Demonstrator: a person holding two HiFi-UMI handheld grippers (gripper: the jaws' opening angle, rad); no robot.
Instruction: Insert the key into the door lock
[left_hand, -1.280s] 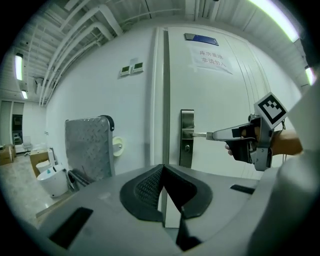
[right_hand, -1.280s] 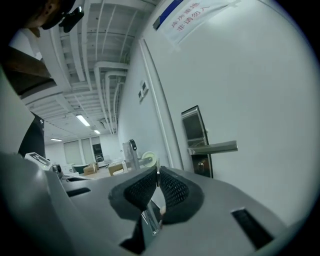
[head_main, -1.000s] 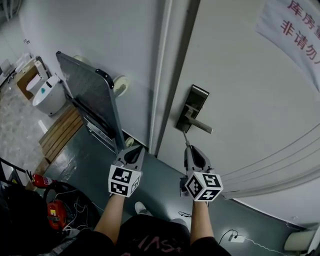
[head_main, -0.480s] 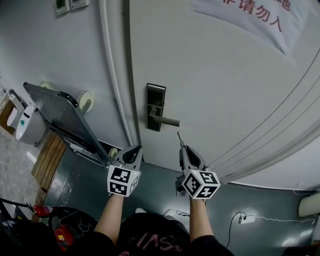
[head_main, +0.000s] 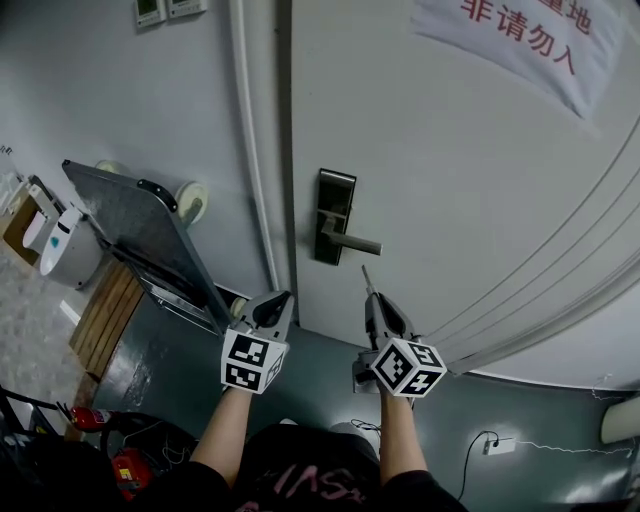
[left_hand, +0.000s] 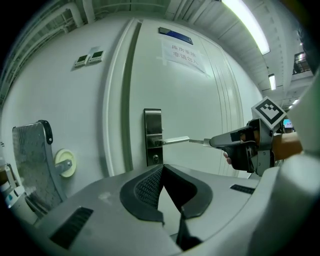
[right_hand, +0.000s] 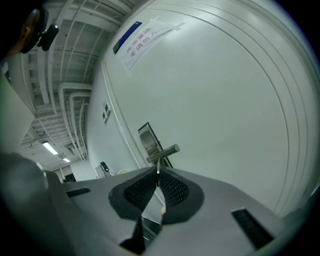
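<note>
A dark metal lock plate with a lever handle sits on the white door. My right gripper is shut on a slim metal key that points up at the door, its tip just below the handle and apart from it. In the right gripper view the key stands between the pads, below the handle. The left gripper view shows the keyhole low on the plate, left of the key. My left gripper hangs shut and empty near the door frame.
A folded metal platform trolley leans on the wall at left, above a wooden pallet. A white appliance stands further left. A red fire extinguisher and a power strip lie on the floor. A printed notice hangs on the door.
The head view has swung, so the lock now appears further right, nearly above the key. Both grippers keep their places and stay shut; the key remains just below the handle.
</note>
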